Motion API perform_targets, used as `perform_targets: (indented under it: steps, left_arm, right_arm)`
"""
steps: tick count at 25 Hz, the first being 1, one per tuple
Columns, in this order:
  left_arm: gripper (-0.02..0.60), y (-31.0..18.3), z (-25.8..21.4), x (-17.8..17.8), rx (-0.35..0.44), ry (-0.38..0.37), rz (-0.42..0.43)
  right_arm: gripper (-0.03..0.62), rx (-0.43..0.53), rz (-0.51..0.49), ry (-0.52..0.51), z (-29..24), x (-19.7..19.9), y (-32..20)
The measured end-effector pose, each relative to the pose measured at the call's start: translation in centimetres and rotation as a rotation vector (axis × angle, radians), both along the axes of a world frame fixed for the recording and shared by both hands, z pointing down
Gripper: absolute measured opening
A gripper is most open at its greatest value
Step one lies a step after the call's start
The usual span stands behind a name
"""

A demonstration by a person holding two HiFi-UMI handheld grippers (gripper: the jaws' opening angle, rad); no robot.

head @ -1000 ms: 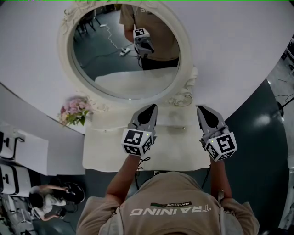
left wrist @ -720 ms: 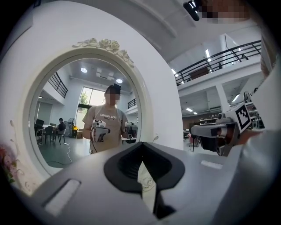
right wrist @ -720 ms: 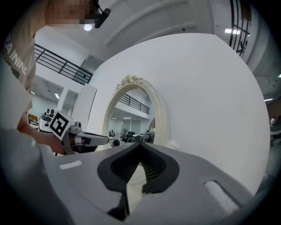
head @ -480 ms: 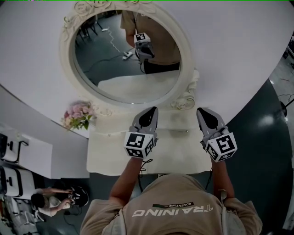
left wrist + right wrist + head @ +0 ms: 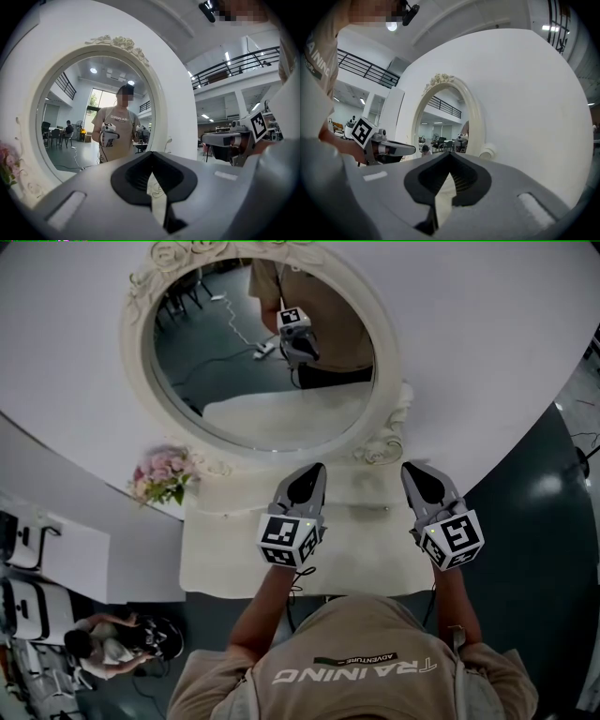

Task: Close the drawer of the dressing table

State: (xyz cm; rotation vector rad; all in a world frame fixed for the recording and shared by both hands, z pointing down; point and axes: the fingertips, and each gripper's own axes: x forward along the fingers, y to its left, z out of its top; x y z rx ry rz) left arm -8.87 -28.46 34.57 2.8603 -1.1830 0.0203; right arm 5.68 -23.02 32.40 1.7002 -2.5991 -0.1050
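The cream dressing table stands against the white wall, under an oval mirror. I cannot make out a drawer front; the table's near edge runs under my body. A thin ledge line with a small knob crosses the back of the top. My left gripper hovers over the middle of the top, jaws together and holding nothing. My right gripper hangs over the right side, also shut and empty. In the left gripper view the left gripper points at the mirror. The right gripper points at the wall beside the mirror frame.
A bunch of pink flowers sits at the table's back left corner. White furniture stands to the left, with a person on the floor beyond it. Dark floor lies to the right of the table.
The view has shifted slightly, so the table and mirror sit a little lower and further right. Both grippers keep nearly the same places over the top, jaws unchanged.
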Motion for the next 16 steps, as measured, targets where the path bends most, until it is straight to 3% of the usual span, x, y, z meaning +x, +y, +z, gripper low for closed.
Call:
perform_targets:
  steps: [16]
  left_arm:
    - [0.018, -0.43, 0.53, 0.77, -0.038, 0.010, 0.019]
  right_arm:
    - [0.002, -0.015, -0.011, 0.006, 0.64, 0.07, -0.60]
